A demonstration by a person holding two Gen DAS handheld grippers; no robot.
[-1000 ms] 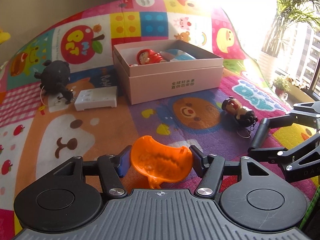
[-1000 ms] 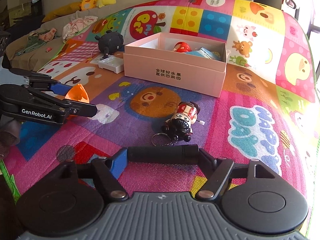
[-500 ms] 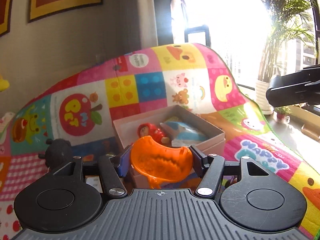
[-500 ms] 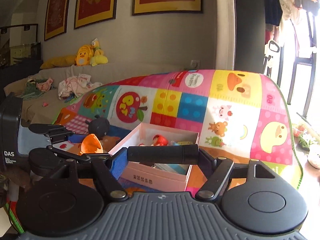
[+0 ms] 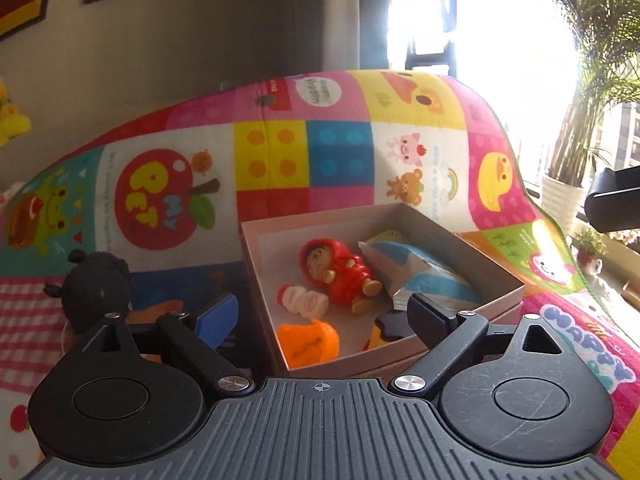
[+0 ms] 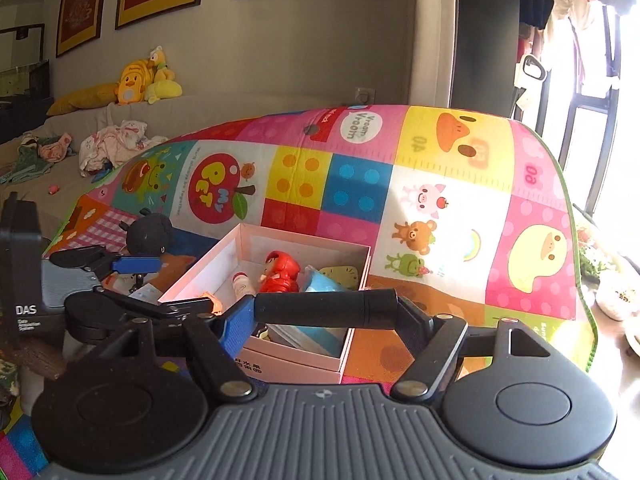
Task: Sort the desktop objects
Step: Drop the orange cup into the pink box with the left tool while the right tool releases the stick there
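My left gripper [image 5: 320,316] hangs over the near corner of the pink box [image 5: 484,268], its jaws opening with nothing between them. The orange toy [image 5: 308,344] lies in the box below it, beside a red figure [image 5: 336,272], a small white bottle [image 5: 302,300] and a blue-and-white packet [image 5: 420,276]. My right gripper [image 6: 326,308] is shut on a black cylinder [image 6: 328,306], held crosswise in the air in front of the pink box [image 6: 296,364]. In the right wrist view the left gripper [image 6: 184,284] shows at the box's left side.
A black plush toy [image 5: 98,288] sits on the colourful play mat [image 5: 340,160] left of the box. A potted plant [image 5: 564,204] stands by the bright window on the right. A sofa [image 6: 100,120] with plush toys and clothes lies behind the mat.
My left gripper carried the orange toy up over the pink box and opened; the toy now lies inside. My right gripper rose from the mat with the black cylinder still in it.
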